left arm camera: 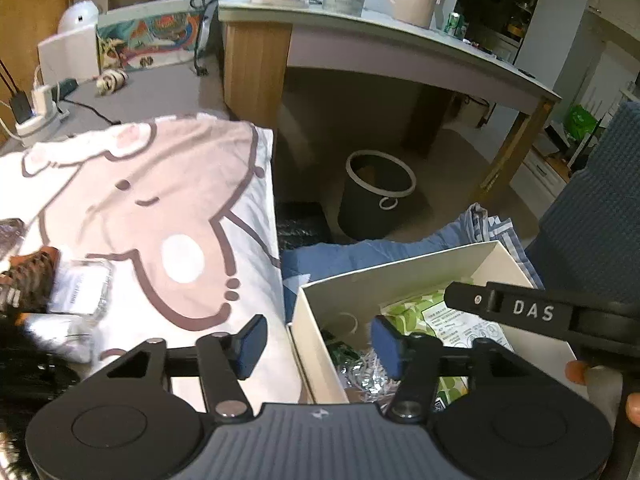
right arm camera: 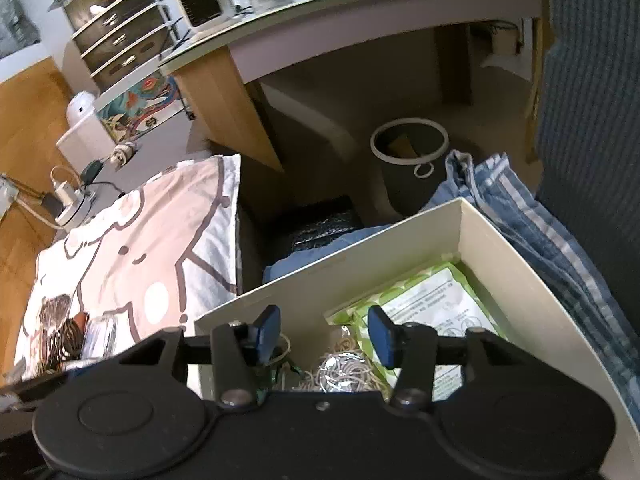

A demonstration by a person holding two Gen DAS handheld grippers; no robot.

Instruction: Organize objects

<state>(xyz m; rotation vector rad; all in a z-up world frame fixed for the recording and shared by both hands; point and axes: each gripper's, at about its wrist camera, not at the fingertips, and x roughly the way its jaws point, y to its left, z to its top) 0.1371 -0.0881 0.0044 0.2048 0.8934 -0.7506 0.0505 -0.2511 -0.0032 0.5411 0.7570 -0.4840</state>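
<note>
A cream cardboard box (left arm camera: 320, 352) (right arm camera: 516, 264) rests on blue cloth beside a cartoon-print pillow (left arm camera: 160, 208) (right arm camera: 152, 248). Inside lie a green-and-white packet (left arm camera: 448, 316) (right arm camera: 436, 304) and a bundle of rubber bands and shiny bits (right arm camera: 344, 368) (left arm camera: 364, 376). My left gripper (left arm camera: 316, 340) is open and empty above the box's left wall. My right gripper (right arm camera: 322, 334) is open and empty over the box's contents; its body shows in the left wrist view (left arm camera: 540, 312). A clear plastic case (left arm camera: 84, 288) (right arm camera: 98, 332) and dark hair items (left arm camera: 28, 276) (right arm camera: 60, 332) lie on the pillow.
A dark bin with a pale rim (left arm camera: 378, 196) (right arm camera: 408, 164) stands on the floor under a desk (left arm camera: 360, 40) (right arm camera: 320, 12). A black box (left arm camera: 300, 224) (right arm camera: 320, 224) sits between pillow and bin. A blue striped cloth (right arm camera: 540, 240) drapes right of the box. A power strip (left arm camera: 32, 116) lies far left.
</note>
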